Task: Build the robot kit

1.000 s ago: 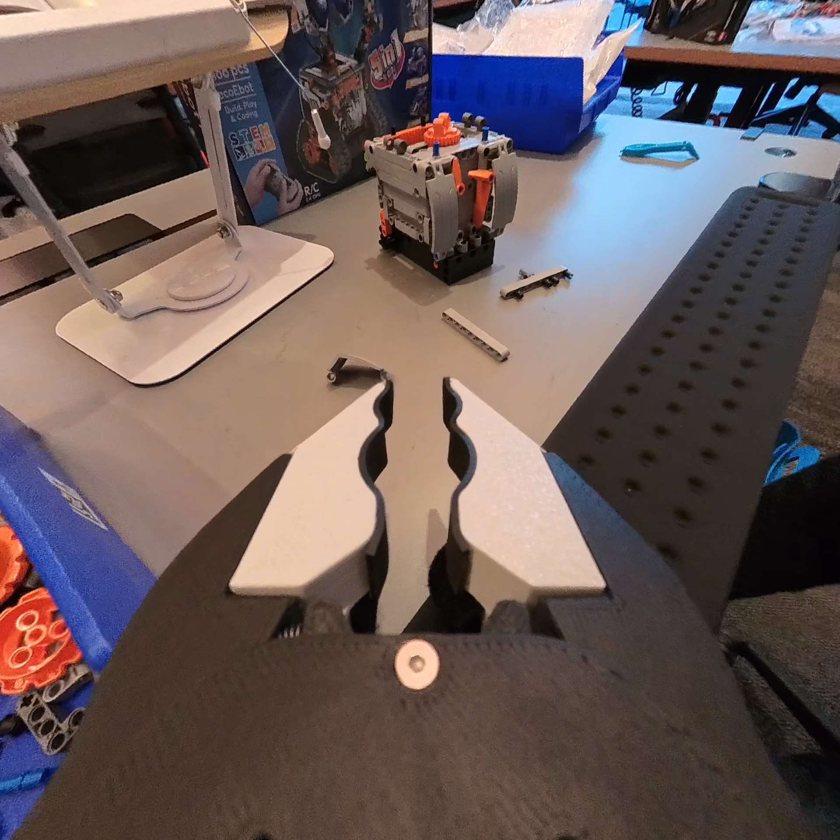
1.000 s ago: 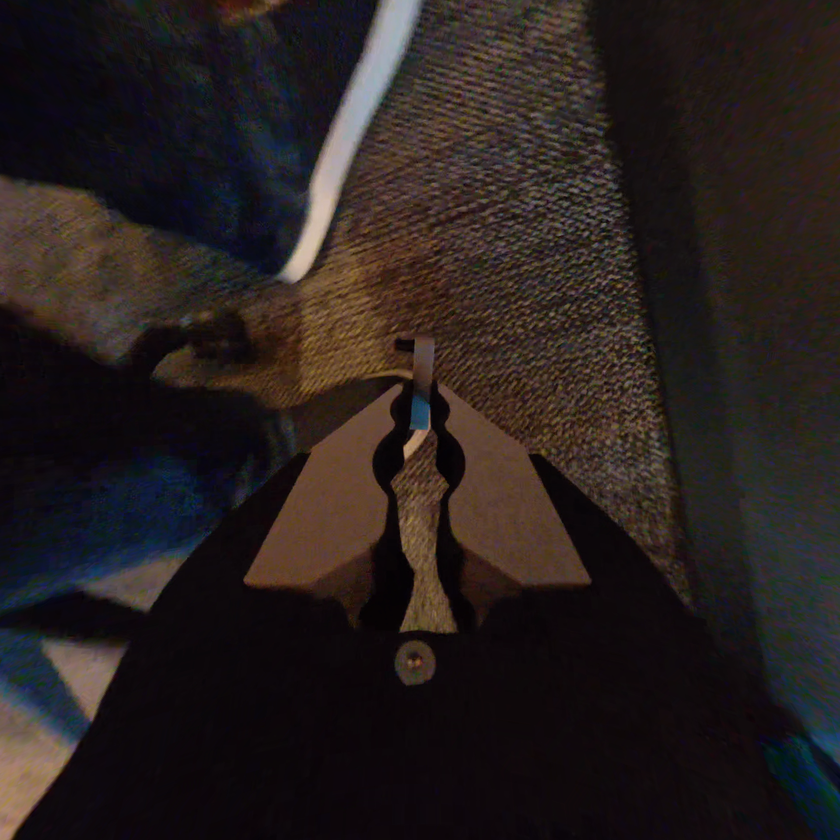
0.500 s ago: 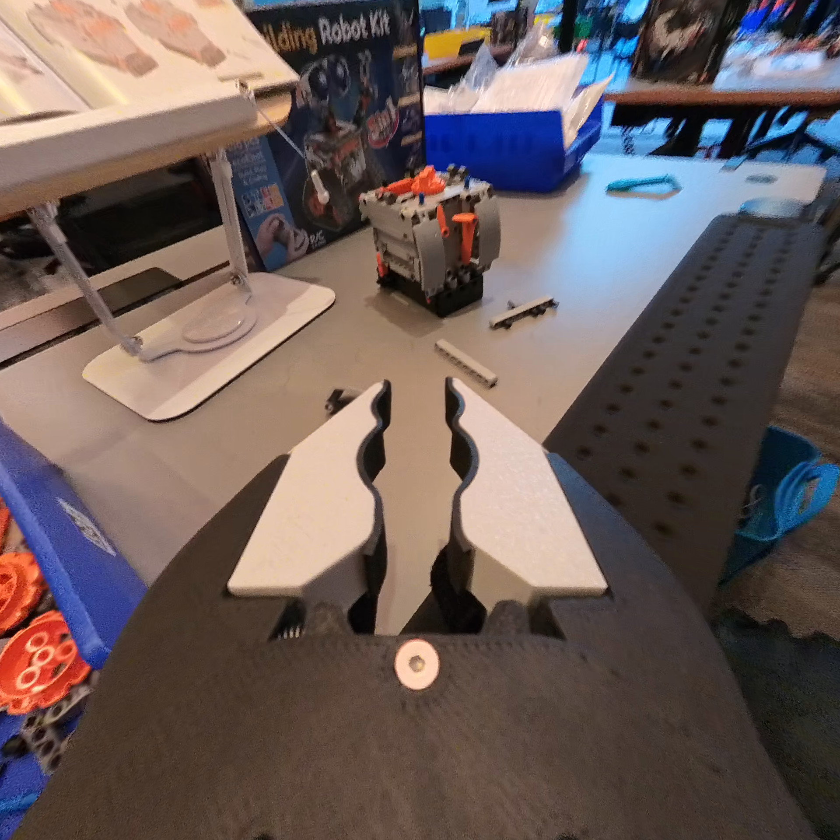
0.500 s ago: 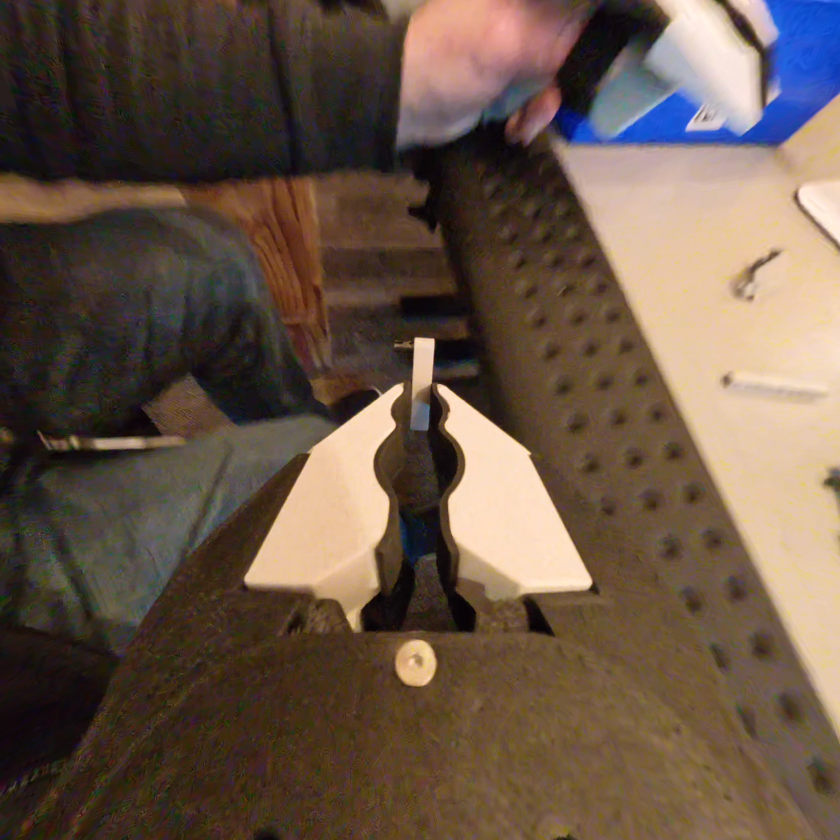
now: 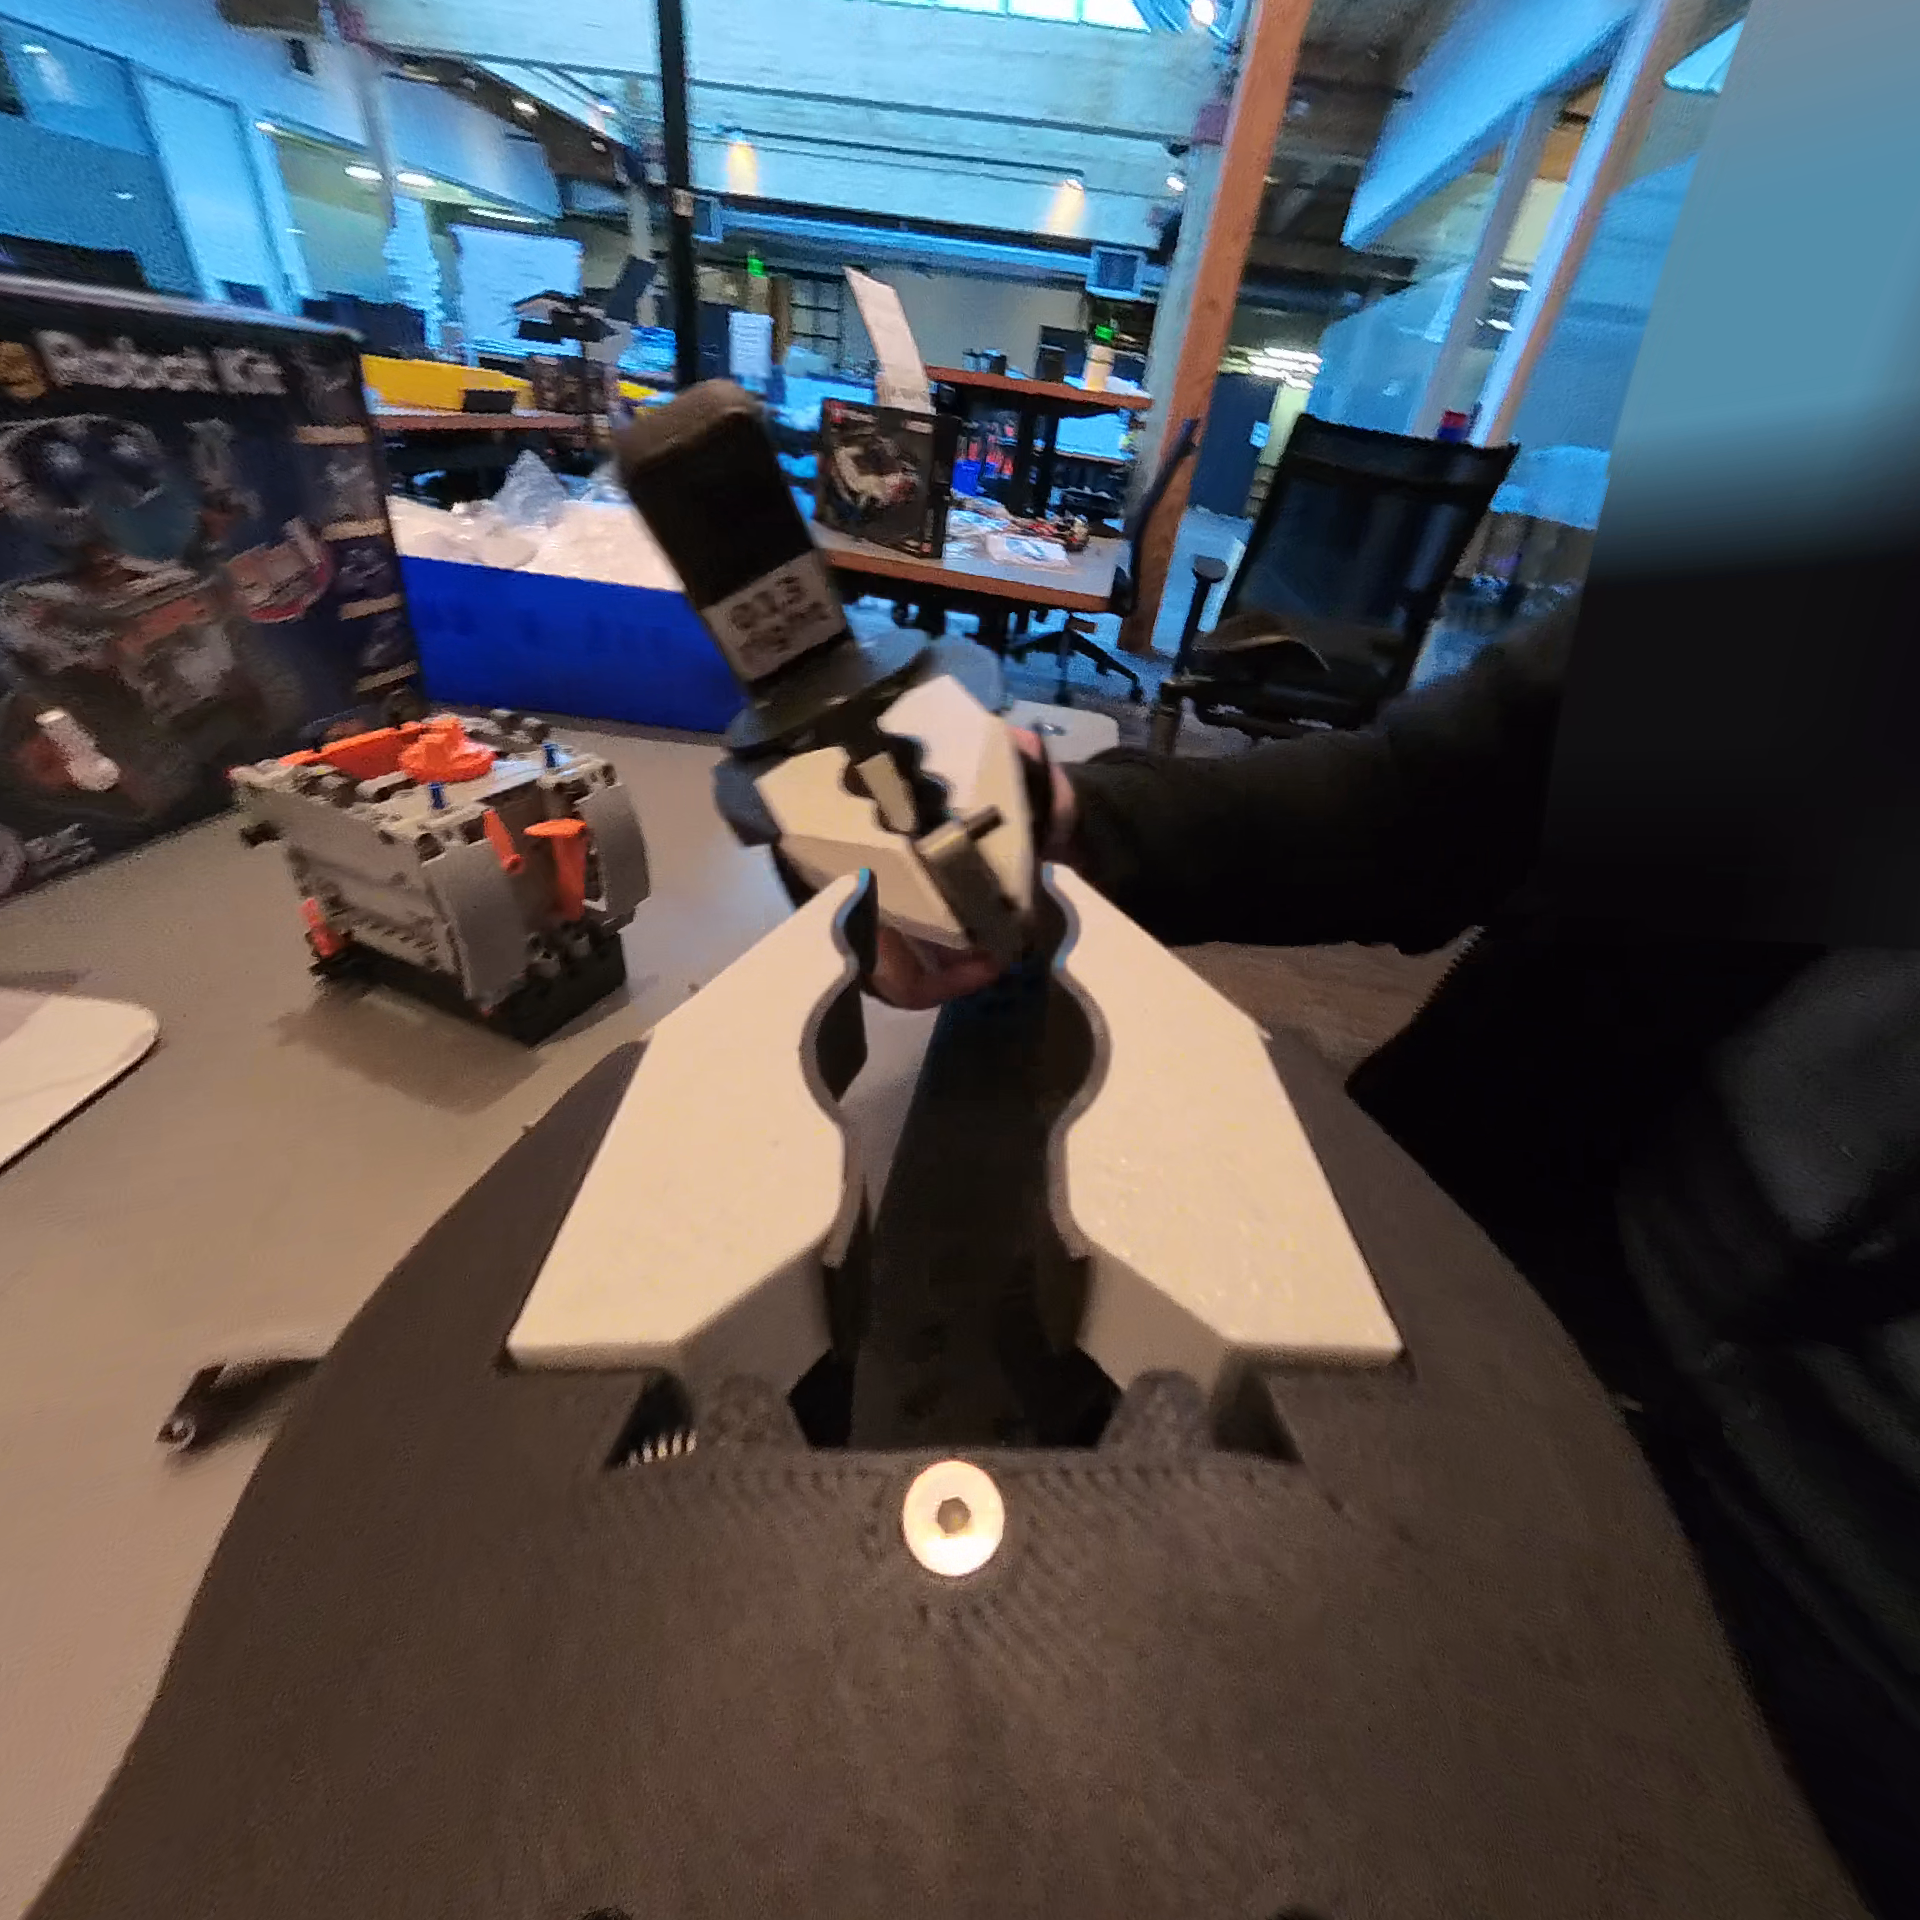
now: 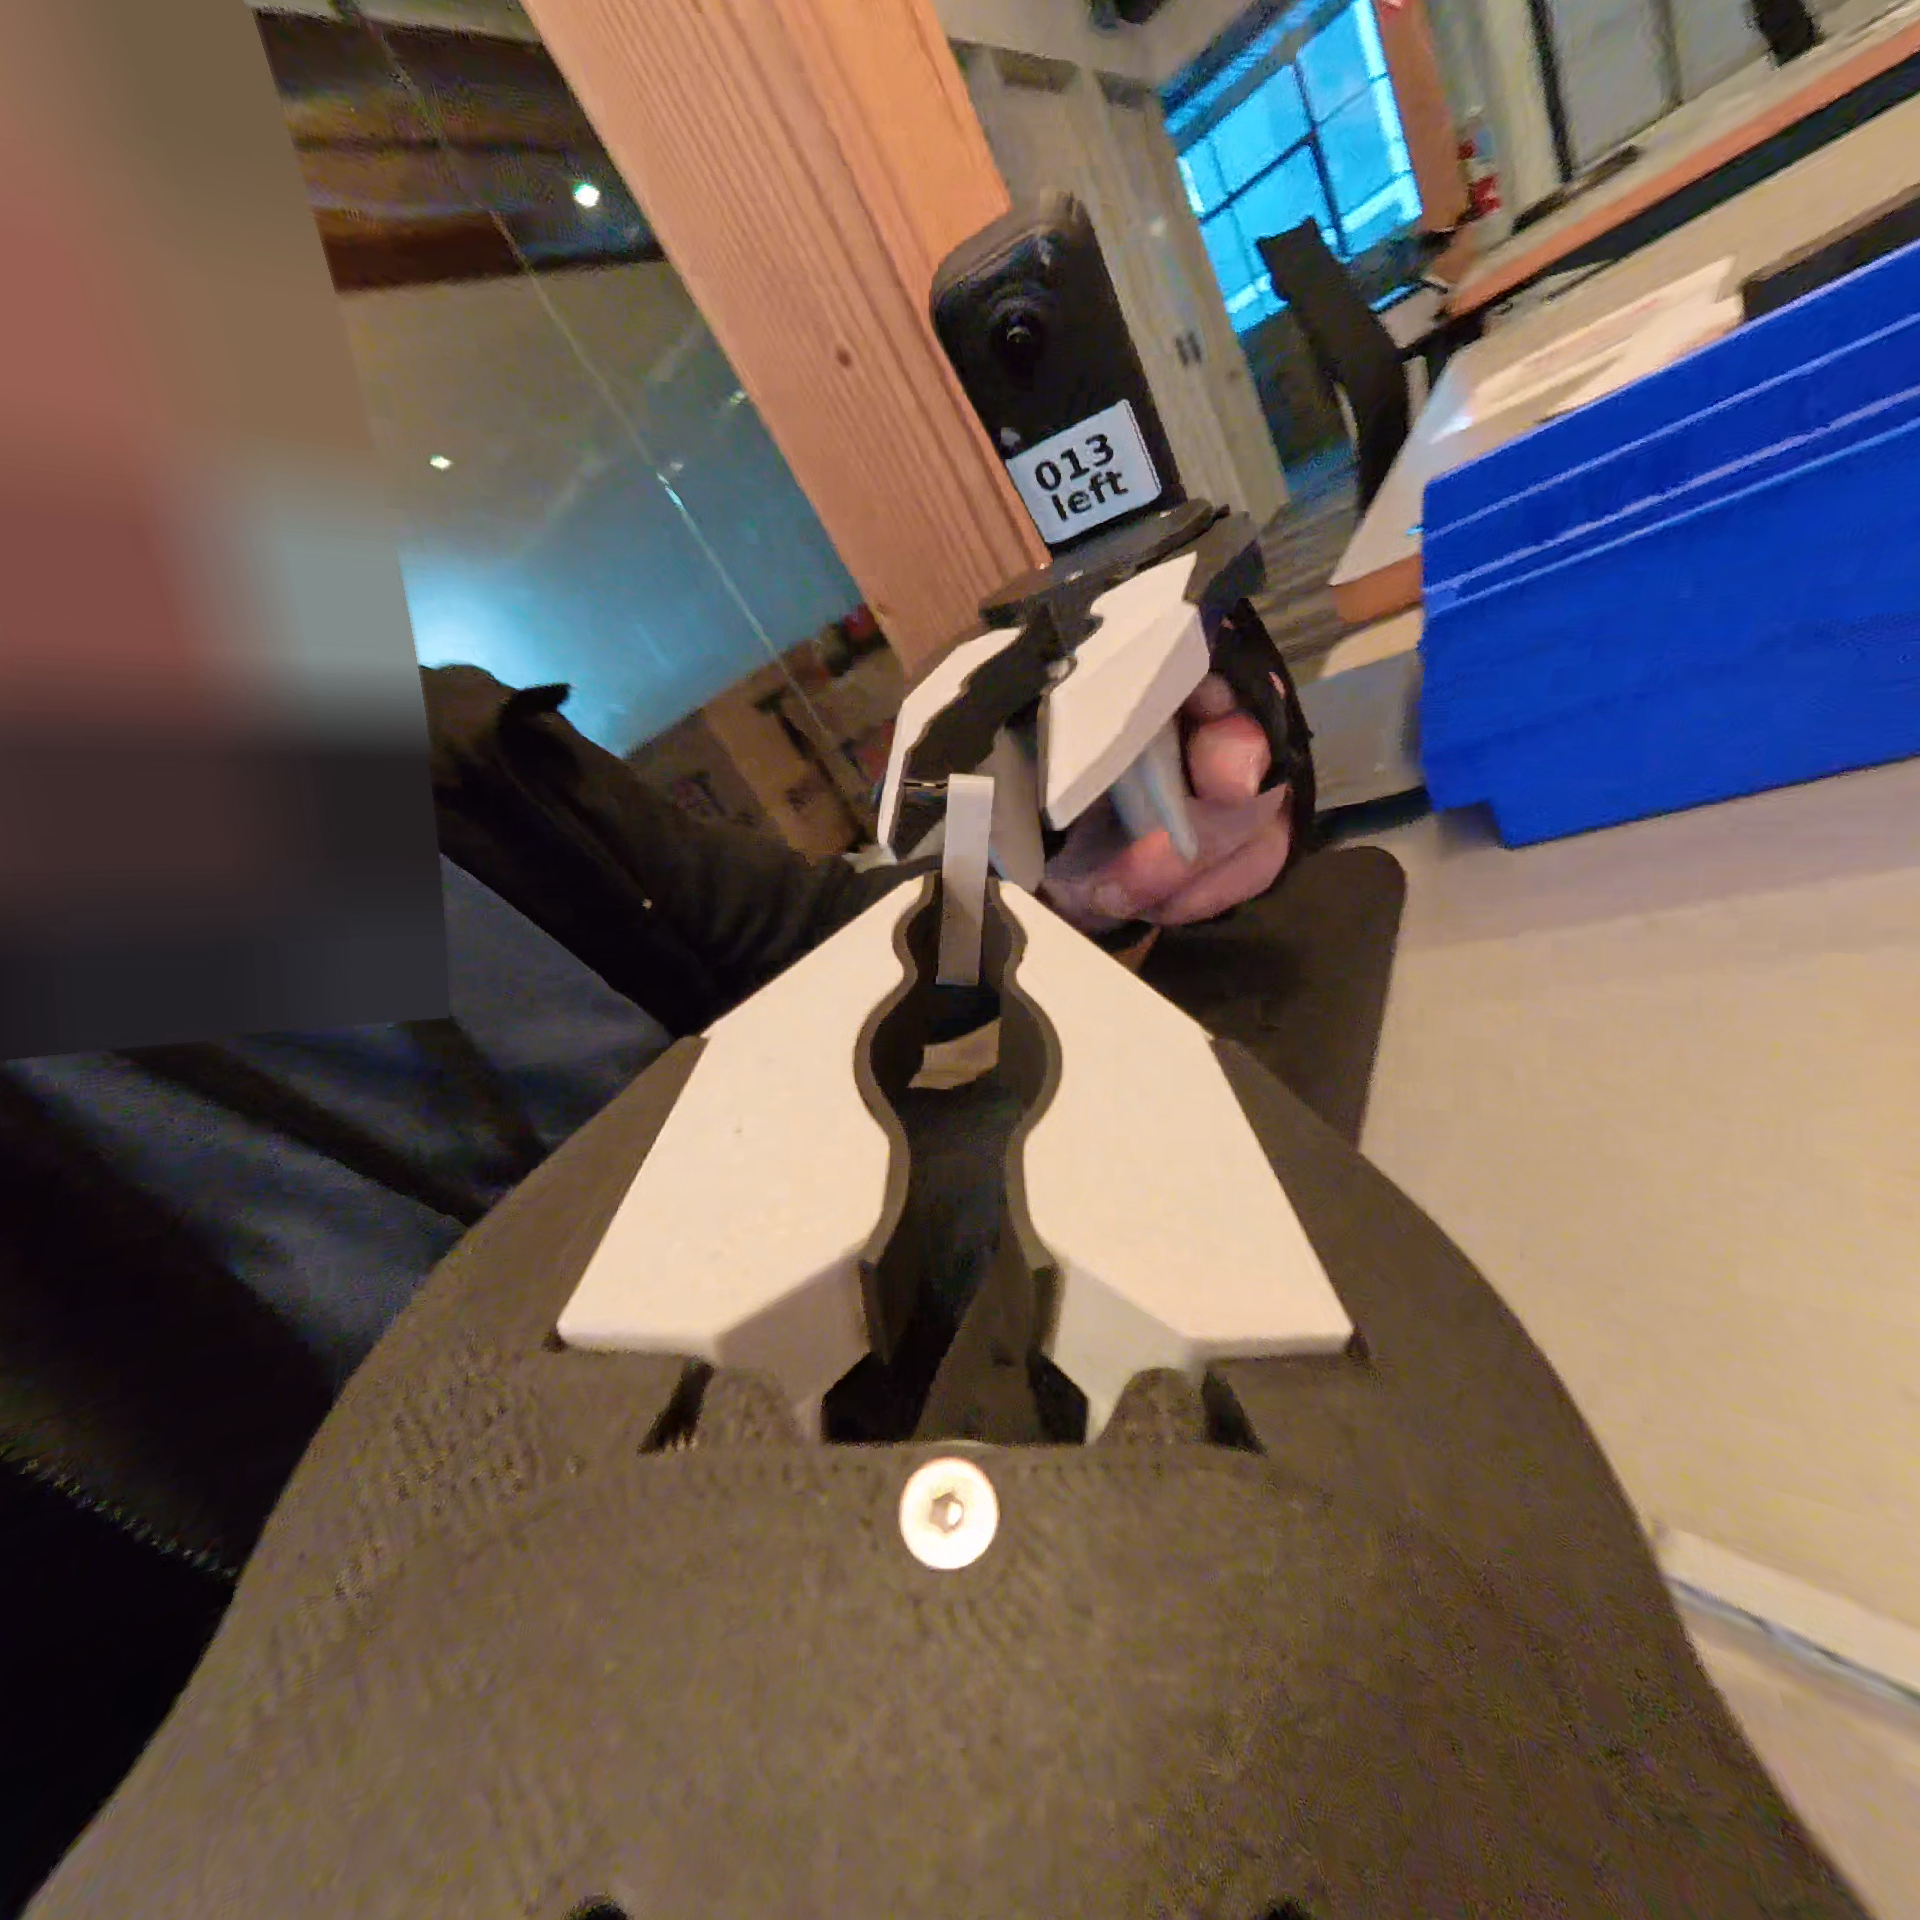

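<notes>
The right claw [image 6: 961, 894] pinches a small flat grey plastic piece [image 6: 964, 883]. The left claw [image 5: 956, 904] is apart and empty, facing it above the grey table [image 5: 208, 1143], near a grey and orange block robot [image 5: 447, 862].

right gripper [image 6: 964, 894] pinches a flat white strip [image 6: 962, 891] upright at its tips; just beyond, the left gripper [image 6: 1023, 764] in a hand [image 6: 1195, 821], blue bin [image 6: 1673, 582] behind
</notes>
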`<action>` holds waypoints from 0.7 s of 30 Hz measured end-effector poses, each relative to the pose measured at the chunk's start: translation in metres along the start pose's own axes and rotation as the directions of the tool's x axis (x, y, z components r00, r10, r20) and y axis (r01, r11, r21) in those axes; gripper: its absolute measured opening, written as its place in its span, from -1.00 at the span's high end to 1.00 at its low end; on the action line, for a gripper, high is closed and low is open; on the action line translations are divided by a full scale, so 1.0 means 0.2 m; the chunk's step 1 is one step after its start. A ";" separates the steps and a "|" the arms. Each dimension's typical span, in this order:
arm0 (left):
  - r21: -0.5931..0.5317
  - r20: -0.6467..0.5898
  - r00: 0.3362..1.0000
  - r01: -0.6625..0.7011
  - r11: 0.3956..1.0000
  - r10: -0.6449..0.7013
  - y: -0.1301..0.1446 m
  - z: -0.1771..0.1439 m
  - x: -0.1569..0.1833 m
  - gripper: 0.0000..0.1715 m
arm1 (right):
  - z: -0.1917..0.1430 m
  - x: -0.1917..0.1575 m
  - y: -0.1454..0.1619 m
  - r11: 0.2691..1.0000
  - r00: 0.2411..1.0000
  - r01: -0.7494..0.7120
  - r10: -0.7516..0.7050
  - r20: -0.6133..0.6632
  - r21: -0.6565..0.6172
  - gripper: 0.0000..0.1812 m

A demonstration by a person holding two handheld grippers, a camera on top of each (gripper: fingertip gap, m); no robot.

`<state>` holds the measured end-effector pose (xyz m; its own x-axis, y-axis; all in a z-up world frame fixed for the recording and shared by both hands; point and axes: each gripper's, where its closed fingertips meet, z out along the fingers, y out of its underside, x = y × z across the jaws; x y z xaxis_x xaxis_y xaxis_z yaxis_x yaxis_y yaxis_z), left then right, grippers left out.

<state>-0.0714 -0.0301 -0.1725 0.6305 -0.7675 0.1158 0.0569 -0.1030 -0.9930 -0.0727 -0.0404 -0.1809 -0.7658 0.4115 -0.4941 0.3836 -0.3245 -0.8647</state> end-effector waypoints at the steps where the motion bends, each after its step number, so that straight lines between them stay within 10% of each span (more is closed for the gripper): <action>1: -0.013 -0.011 1.000 -0.006 1.000 0.005 0.01 0.01 0.01 0.68 | 0.00 -0.01 -0.01 1.000 1.000 -0.010 0.010 0.029 0.001 0.95; 16: 0.146 -0.218 0.967 0.164 0.976 -0.130 -0.07 -0.01 0.03 0.91 | 0.06 -0.03 -0.05 0.989 0.934 -0.108 0.137 0.329 -0.105 0.94; 21: 0.161 -0.063 0.988 0.149 0.976 -0.141 -0.10 0.01 -0.12 0.92 | -0.04 0.11 -0.11 1.000 0.995 -0.024 0.023 0.096 0.009 0.83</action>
<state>-0.0854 -0.0086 -0.1561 0.5664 -0.7835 0.2556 0.2745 -0.1131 -0.9549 -0.0940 -0.0170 -0.1735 -0.8031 0.3200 -0.5026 0.3967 -0.3421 -0.8518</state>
